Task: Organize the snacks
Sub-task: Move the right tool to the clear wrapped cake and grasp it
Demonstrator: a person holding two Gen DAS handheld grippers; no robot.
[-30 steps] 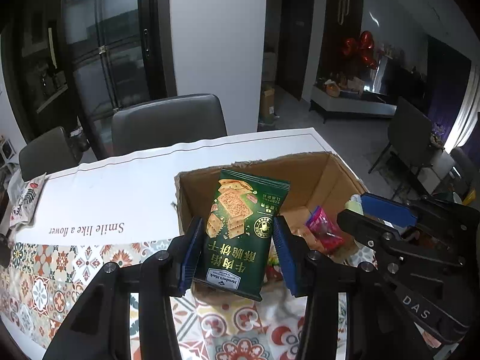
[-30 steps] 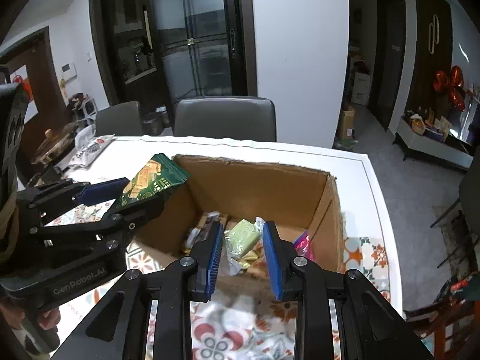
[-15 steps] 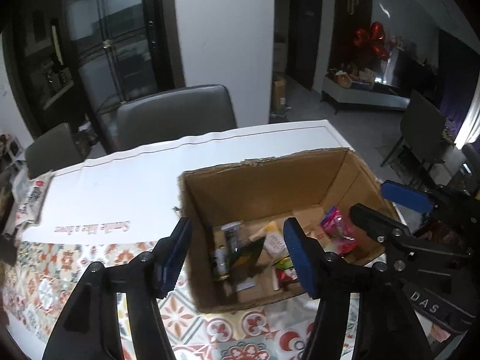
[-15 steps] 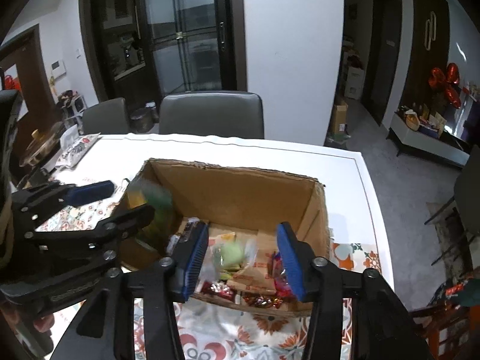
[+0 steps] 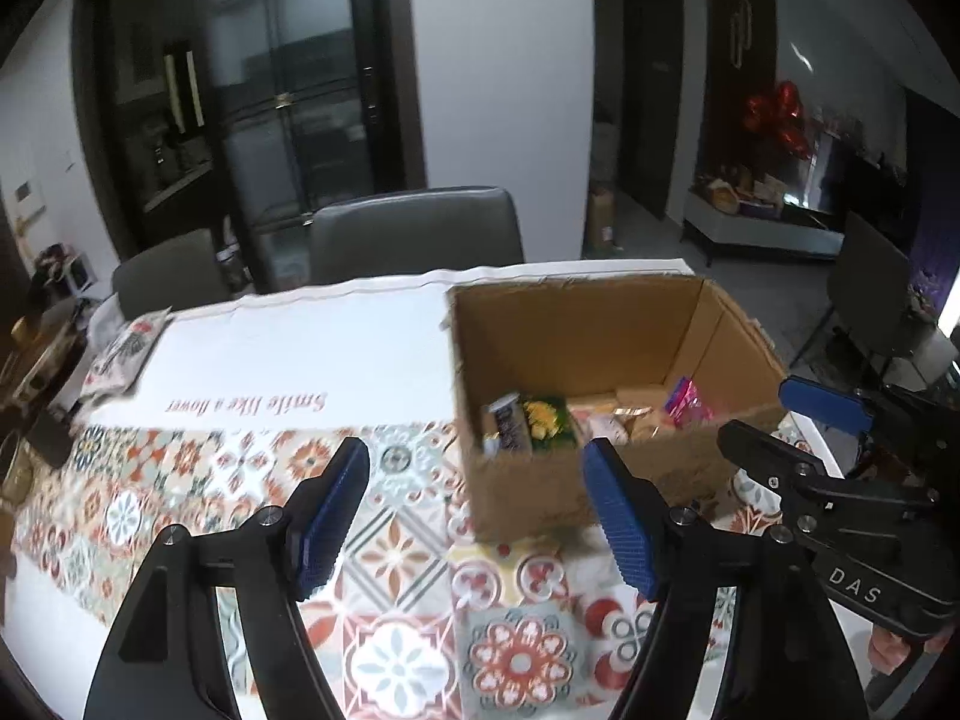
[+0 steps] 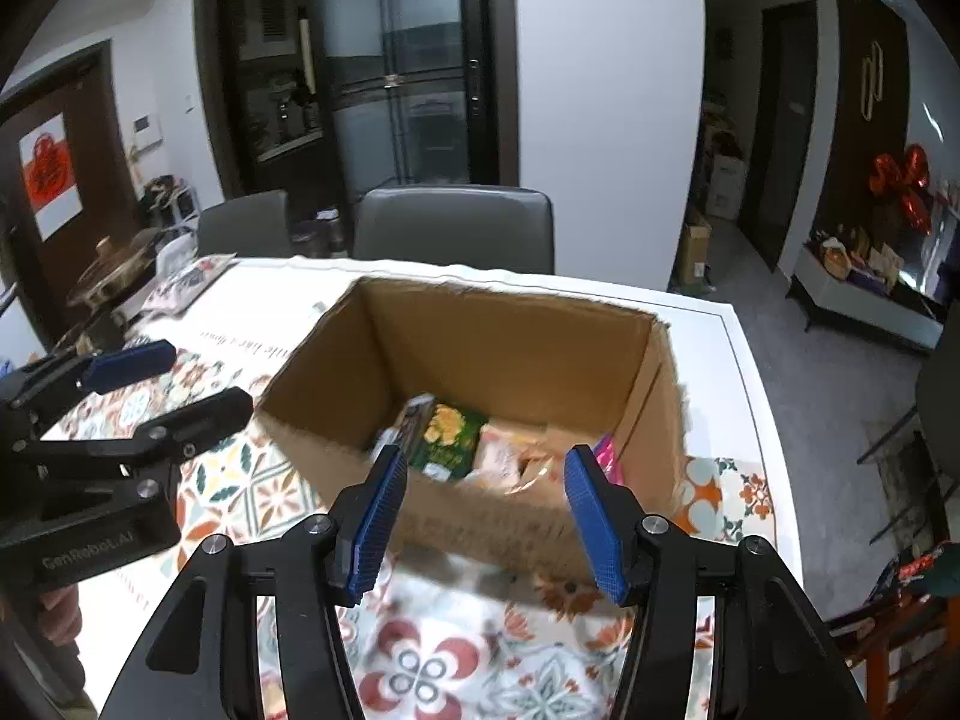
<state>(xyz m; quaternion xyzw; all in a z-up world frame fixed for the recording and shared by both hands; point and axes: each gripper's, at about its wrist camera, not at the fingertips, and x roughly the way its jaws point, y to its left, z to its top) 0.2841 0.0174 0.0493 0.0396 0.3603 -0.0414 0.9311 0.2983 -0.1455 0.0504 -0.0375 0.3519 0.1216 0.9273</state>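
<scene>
— Left gripper point(image 5: 474, 516): what's in it?
— Nothing. Its blue pads are apart and widening over the patterned tablecloth point(image 5: 198, 480), just left of the cardboard box point(image 5: 576, 330).
— And the right gripper point(image 6: 480, 513)?
— Opening too, and empty, poised at the box's near wall.
— Where are the snacks?
— Inside the box: a green cracker packet point(image 6: 447, 441) lies flat on the bottom, a pink packet point(image 5: 687, 402) sits toward the right wall, with pale wrappers between them.
— Beyond that?
— A grey chair point(image 6: 453, 228).

The left tool point(image 5: 474, 519), jaws opening and empty, hangs over the patterned counter point(image 5: 180, 498) beside the snack-filled cardboard box point(image 5: 576, 336).
</scene>
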